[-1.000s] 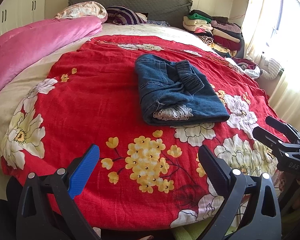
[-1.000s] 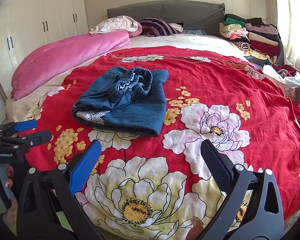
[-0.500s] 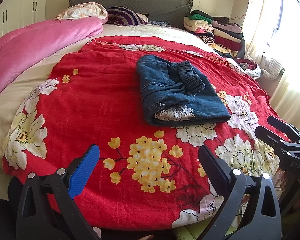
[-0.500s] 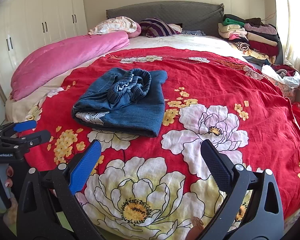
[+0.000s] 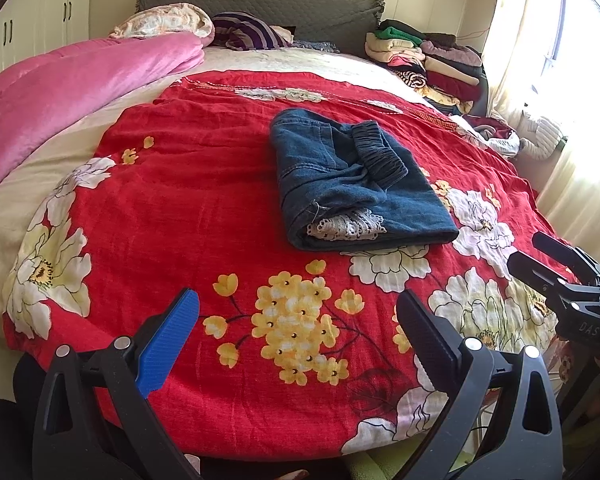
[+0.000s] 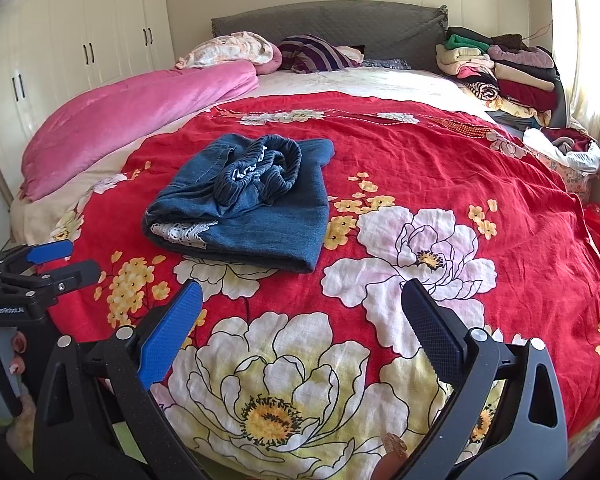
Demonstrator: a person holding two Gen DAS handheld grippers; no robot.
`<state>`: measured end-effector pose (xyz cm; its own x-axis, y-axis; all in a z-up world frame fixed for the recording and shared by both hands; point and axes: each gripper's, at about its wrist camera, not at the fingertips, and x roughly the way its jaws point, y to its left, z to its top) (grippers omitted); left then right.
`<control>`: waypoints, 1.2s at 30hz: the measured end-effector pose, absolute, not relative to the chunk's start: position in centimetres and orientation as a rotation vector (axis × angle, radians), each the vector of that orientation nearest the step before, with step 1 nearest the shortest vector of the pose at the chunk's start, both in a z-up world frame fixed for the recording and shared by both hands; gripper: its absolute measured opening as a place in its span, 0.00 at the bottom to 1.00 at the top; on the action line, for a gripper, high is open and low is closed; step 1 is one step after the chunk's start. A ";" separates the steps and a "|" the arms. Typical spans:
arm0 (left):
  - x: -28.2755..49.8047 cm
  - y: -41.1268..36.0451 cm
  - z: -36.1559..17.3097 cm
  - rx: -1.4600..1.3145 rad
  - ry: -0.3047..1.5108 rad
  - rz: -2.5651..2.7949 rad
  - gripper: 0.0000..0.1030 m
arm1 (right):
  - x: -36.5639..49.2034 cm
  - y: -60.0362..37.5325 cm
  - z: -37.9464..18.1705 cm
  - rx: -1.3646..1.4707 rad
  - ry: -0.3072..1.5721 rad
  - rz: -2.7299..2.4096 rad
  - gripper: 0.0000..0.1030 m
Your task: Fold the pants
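Observation:
Folded blue denim pants (image 5: 352, 184) (image 6: 244, 208) lie in a compact bundle on the red flowered bedspread (image 5: 188, 208) (image 6: 440, 168), elastic waistband on top and white lace trim showing at the near edge. My left gripper (image 5: 298, 332) hangs open over the bed's near edge, well short of the pants, nothing between its fingers. My right gripper (image 6: 302, 320) is open too, near the foot of the bed and to the right of the pants. Each gripper also shows at the side of the other's view: right gripper (image 5: 540, 258), left gripper (image 6: 66, 260).
A pink quilt (image 6: 132, 108) lies along the bed's left side. Pillows (image 6: 236, 48) rest against the grey headboard (image 6: 328, 24). Stacked folded clothes (image 6: 504, 68) sit at the far right corner. White wardrobes (image 6: 60, 56) stand left, a curtained window (image 5: 560, 60) right.
Both grippers have drawn slightly nearer the bed and tilted a little; the pants have not moved. Both stay open.

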<state>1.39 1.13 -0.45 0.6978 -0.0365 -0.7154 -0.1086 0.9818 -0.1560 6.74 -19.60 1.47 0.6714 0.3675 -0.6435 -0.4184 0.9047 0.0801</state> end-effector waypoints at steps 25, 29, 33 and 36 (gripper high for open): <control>1.5 1.1 -0.2 -0.183 0.799 0.019 0.96 | 7.1 -20.2 0.9 -0.075 0.718 0.414 0.91; 1.9 1.9 -0.2 -0.182 0.807 0.047 0.96 | 7.7 -20.6 0.9 -0.074 0.722 0.387 0.91; 2.7 5.0 -0.5 -0.231 0.826 0.090 0.96 | 9.0 -22.6 0.9 -0.064 0.717 0.333 0.91; 4.2 8.9 -0.7 -0.266 0.839 0.152 0.96 | 11.0 -25.1 1.2 -0.036 0.716 0.282 0.91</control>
<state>4.18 8.90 -0.71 0.6602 0.0281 -0.7505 -0.2371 0.9560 -0.1727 10.96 -25.12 1.17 0.7183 0.2428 -0.6520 -0.2673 0.9615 0.0637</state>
